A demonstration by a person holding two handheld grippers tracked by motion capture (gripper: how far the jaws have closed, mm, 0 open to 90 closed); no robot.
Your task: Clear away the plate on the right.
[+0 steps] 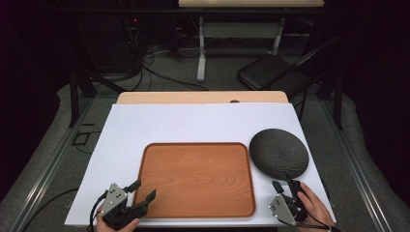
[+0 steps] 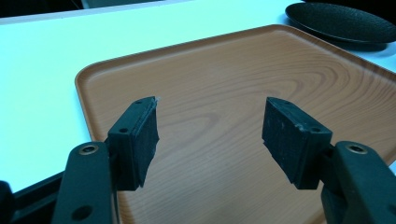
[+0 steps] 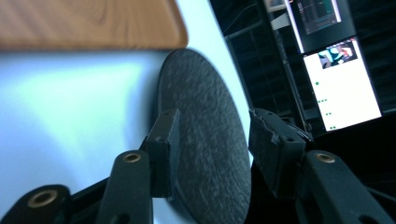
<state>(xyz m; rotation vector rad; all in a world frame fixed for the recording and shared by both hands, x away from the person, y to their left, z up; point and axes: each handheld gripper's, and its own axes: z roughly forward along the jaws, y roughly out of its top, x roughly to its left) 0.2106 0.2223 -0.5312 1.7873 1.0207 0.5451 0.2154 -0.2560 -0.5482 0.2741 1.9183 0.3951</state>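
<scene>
A brown wood-grain tray (image 1: 195, 144) lies empty on the white sheet, and it also appears in the left gripper view (image 2: 82, 78) and the right gripper view (image 3: 93, 23). To its right sits a dark, rough-textured round plate (image 1: 279, 151) (image 2: 341, 21) (image 3: 205, 116). My left gripper (image 1: 145, 189) (image 2: 210, 135) hovers open over the tray's near left corner with nothing between its jaws. My right gripper (image 1: 284, 182) (image 3: 212, 140) is rolled on its side at the plate's near rim. Its jaws stand apart on either side of that rim, and the pads are not pressing on it.
A white sheet (image 1: 193, 121) covers the tabletop, and a strip of bare wood shows at the far edge. Beyond the table stand a black chair (image 1: 270, 72) and a second table's legs. A lit screen (image 3: 341, 84) glows off to the right.
</scene>
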